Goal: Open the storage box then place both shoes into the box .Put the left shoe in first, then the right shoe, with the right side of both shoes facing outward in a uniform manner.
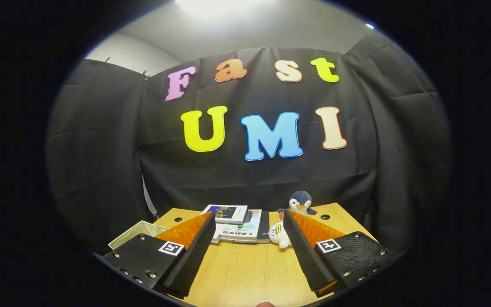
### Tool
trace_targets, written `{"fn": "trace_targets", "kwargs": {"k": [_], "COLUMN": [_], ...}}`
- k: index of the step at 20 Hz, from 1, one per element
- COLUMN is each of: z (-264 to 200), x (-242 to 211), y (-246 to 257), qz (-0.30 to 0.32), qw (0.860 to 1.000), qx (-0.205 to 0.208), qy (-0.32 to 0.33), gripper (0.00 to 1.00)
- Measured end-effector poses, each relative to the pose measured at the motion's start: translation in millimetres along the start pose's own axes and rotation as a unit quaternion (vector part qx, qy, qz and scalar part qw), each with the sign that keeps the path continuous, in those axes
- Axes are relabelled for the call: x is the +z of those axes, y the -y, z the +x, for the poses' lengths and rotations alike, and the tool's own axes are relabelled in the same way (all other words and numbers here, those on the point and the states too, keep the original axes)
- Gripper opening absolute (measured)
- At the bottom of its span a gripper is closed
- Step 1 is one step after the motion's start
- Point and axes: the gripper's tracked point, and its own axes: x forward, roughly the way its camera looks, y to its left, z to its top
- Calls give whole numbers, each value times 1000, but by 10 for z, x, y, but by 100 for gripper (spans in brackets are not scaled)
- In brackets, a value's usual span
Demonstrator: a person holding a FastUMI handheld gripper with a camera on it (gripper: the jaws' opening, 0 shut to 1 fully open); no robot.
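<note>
My gripper (249, 217) is held above the wooden table (245, 268), open, with nothing between its two fingers. A pale open box (137, 233) lies on the table to the left, partly hidden behind the left finger (194, 247); only its rim and a bit of its inner wall show. I cannot see what is inside it.
A stack of books (237, 224) lies on the table just beyond the fingertips. A small penguin plush (300, 202) stands at the table's far edge, with a white plush toy (278, 234) beside the right finger. Black cloth walls close the booth behind and at both sides.
</note>
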Motion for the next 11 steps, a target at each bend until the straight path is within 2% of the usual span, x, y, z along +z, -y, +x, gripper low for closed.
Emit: {"fn": "trace_targets", "kwargs": {"k": [11], "z": [-41], "x": [44], "y": [-36], "qz": [-12], "qw": [1000], "qx": [-5], "qy": [13], "gripper": [97]}}
